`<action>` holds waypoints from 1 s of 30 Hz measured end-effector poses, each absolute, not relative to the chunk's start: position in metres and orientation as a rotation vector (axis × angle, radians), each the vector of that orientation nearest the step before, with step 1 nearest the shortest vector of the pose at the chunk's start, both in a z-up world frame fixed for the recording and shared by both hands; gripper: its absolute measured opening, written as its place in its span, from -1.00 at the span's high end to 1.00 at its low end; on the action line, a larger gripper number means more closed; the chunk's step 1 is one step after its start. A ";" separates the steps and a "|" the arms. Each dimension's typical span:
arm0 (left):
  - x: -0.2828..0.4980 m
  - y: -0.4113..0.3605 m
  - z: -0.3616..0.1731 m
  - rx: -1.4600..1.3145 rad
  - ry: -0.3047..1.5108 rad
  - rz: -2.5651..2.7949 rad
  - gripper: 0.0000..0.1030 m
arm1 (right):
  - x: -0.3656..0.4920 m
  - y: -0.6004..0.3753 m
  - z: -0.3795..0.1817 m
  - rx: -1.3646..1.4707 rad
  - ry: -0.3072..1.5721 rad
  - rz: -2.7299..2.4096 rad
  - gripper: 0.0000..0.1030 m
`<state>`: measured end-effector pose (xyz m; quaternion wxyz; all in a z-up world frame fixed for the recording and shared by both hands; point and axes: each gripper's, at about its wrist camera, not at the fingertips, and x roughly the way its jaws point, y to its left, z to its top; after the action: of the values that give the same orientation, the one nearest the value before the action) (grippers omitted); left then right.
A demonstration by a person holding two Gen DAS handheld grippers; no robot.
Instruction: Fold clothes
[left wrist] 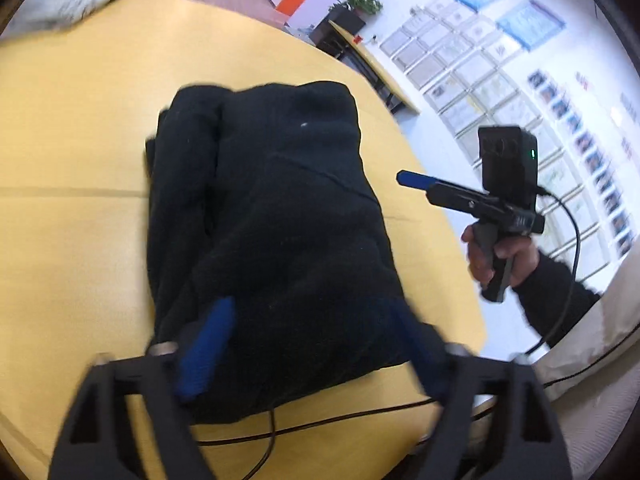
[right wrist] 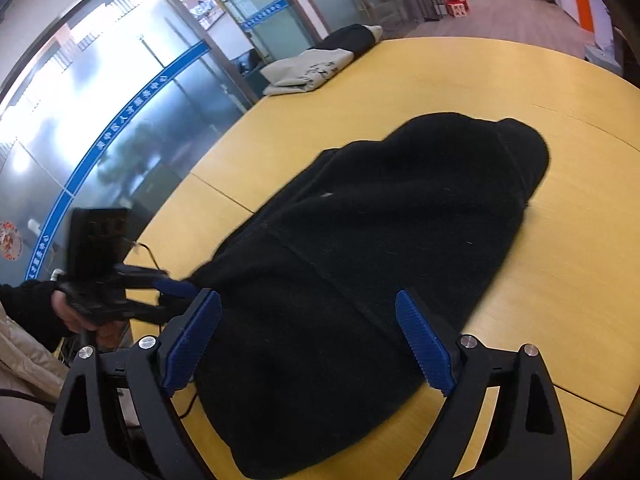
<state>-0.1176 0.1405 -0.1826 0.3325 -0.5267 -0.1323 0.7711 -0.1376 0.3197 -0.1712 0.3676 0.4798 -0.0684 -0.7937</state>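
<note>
A black fleece garment (left wrist: 272, 216) lies folded in a thick bundle on the yellow round table (left wrist: 72, 128); it also shows in the right wrist view (right wrist: 380, 264). My left gripper (left wrist: 308, 320) is open, its blue pads (left wrist: 208, 344) hovering over the garment's near end. My right gripper (right wrist: 308, 316) is open above the garment's near part. In the left wrist view the right gripper (left wrist: 412, 179) is held off the table's right edge. In the right wrist view the left gripper (right wrist: 172, 286) is at the garment's left edge.
A folded beige and black garment (right wrist: 316, 68) lies at the table's far edge, blurred in the left wrist view (left wrist: 76, 0). A black cable (left wrist: 320, 424) runs across the near table edge. The table (right wrist: 400, 80) has seams. Glass walls and a poster wall surround it.
</note>
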 end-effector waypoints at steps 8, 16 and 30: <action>-0.128 0.102 -0.186 -1.511 -0.532 2.110 -0.99 | -0.163 0.358 -0.215 1.459 -0.308 -1.997 -0.86; -0.136 0.079 -0.233 -1.611 -0.732 1.904 -0.99 | -0.187 0.374 -0.246 1.500 -0.500 -1.889 -0.86; -0.146 0.072 -0.268 -1.644 -0.824 1.768 -0.99 | -0.203 0.378 -0.258 1.504 -0.486 -1.875 -0.89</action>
<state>-0.1460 0.0720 -0.2681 0.2908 -0.6166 -0.3091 0.6631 -0.2026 0.3777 -0.2579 0.3378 0.5773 -0.1866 -0.7195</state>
